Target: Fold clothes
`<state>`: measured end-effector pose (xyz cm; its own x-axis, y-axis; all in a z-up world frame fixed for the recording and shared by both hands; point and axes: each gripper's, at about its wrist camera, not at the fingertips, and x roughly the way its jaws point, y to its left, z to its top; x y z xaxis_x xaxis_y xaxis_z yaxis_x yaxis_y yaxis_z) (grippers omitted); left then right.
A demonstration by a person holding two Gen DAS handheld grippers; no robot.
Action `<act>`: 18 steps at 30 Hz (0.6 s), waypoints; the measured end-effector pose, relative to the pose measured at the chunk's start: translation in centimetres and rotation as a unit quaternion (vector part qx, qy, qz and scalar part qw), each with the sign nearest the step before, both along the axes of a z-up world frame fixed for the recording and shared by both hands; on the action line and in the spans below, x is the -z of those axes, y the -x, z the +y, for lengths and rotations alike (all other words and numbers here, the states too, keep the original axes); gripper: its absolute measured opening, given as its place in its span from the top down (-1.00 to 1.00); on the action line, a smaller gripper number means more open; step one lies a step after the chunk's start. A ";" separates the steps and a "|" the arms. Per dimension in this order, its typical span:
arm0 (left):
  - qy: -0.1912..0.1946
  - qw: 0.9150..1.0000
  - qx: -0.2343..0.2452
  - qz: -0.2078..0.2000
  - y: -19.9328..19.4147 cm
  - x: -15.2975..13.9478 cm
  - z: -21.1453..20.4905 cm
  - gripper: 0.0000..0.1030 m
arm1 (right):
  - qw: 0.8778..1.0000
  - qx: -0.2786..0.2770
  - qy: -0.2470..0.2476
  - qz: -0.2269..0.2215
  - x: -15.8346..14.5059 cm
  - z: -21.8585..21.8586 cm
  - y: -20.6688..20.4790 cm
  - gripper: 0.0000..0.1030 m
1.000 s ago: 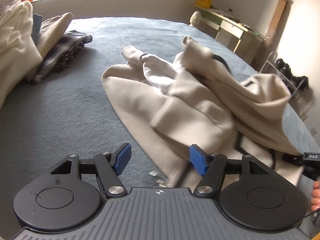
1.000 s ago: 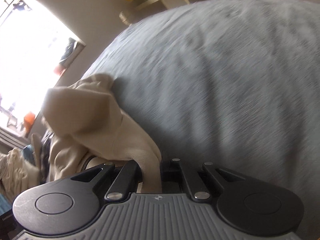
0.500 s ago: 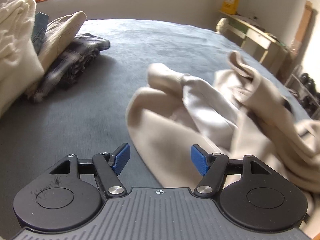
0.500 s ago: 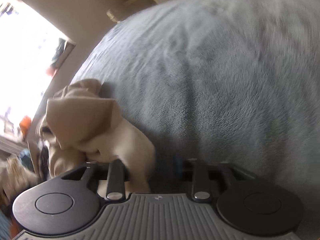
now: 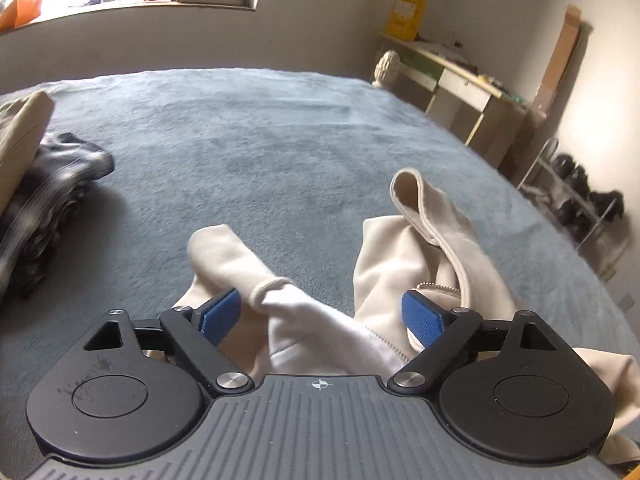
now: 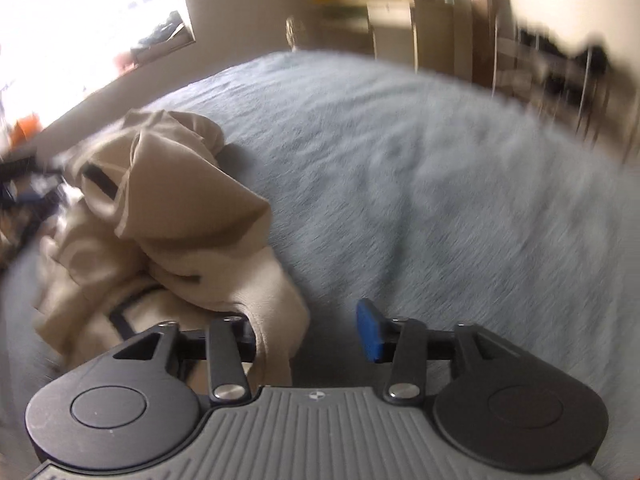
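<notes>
A crumpled beige jacket [image 5: 420, 248] with a zipper lies on the grey-blue bed [image 5: 260, 128]. My left gripper [image 5: 320, 314] is open, and a pale sleeve fold of the jacket [image 5: 304, 320] lies between its blue pads [image 5: 220, 312]. In the right wrist view the same jacket [image 6: 172, 216] is bunched at the left. My right gripper [image 6: 312, 328] is open; jacket cloth drapes over its left finger, and the right blue pad [image 6: 370, 330] is bare.
A pile of dark plaid and tan clothes [image 5: 44, 184] lies at the bed's left edge. A desk [image 5: 460, 84] and a shoe rack [image 5: 576, 196] stand to the right of the bed. A window sill [image 5: 132, 4] runs along the far wall.
My right gripper was shut on the jacket's edge and has opened. My left gripper moved forward over the jacket, so a sleeve fold now sits between its open pads.
</notes>
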<state>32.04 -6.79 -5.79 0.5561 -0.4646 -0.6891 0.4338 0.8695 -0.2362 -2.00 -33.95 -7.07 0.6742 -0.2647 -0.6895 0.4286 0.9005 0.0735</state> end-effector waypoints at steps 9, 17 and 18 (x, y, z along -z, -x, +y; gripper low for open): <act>-0.075 0.995 -0.059 0.034 -0.3 3.3 -1.4 0.68 | 0.997 -0.026 0.007 -0.073 -1.4 1.9 3.2 -0.22; -0.057 0.995 -0.084 -0.008 6.4 -0.5 2.4 0.86 | 0.987 -0.100 -0.071 -0.108 -1.7 3.7 3.1 -0.22; -0.051 0.995 -0.087 -0.013 7.5 -1.1 3.0 0.86 | 0.984 -0.120 -0.071 -0.109 -1.7 4.4 2.9 -0.22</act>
<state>24.52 -3.75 -4.68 0.6397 -0.2885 -0.7124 0.2801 0.9507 -0.1335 -4.93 -29.51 -5.38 0.8414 0.0092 -0.5403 0.1651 0.9477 0.2732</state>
